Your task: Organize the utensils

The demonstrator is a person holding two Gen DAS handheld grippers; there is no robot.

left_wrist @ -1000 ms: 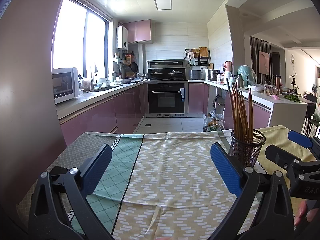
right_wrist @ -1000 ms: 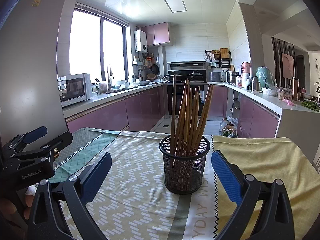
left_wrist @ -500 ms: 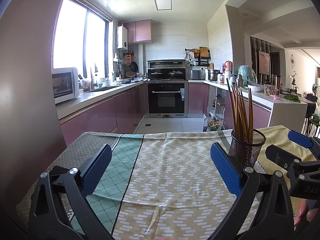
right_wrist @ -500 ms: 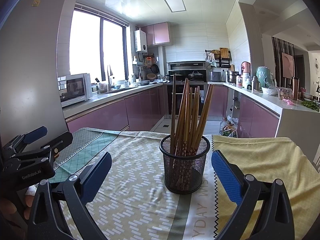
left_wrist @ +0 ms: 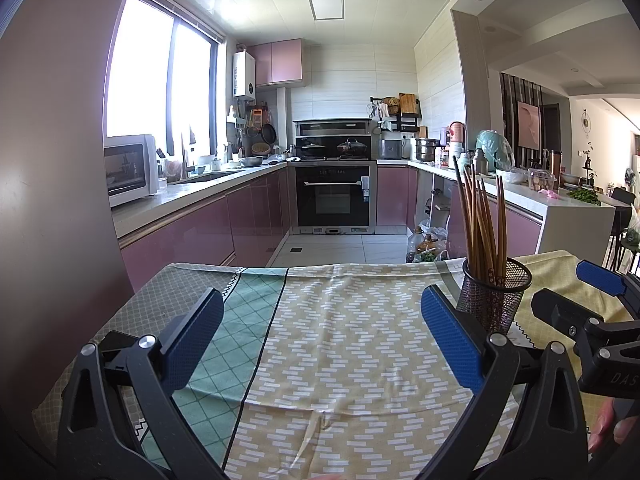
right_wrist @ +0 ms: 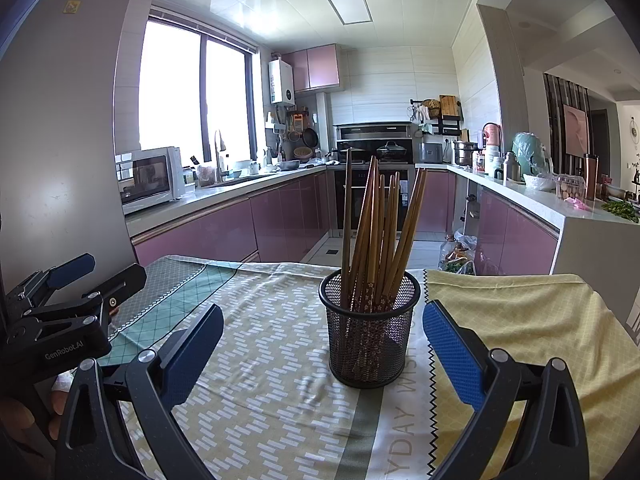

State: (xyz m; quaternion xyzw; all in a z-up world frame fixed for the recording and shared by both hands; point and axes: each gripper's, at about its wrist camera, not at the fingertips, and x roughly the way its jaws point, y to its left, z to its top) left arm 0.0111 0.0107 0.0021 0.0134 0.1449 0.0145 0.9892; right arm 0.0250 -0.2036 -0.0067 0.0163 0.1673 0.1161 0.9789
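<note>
While I hold both tools low over the table, my right gripper [right_wrist: 322, 344] has its blue-padded fingers spread wide apart, with nothing between them but air. Just ahead of it stands the black wire-mesh cylinder holder [right_wrist: 370, 334], upright on the patterned yellow, white and green tablecloth [right_wrist: 260, 360], towards the far edge of the table and roughly in the middle of its width. A bundle of brown wooden chopsticks [right_wrist: 376, 232] stands in the holder, fanning out and leaning against its rim. The pads are near the holder on either side but touch neither it nor the chopsticks.

My left gripper [left_wrist: 320, 340] is likewise spread wide and empty, facing bare cloth over the left half of the table. From its view the holder sits to the right, partly behind the right pad. A fingertip [left_wrist: 604, 426] shows at the lower right edge there.
</note>
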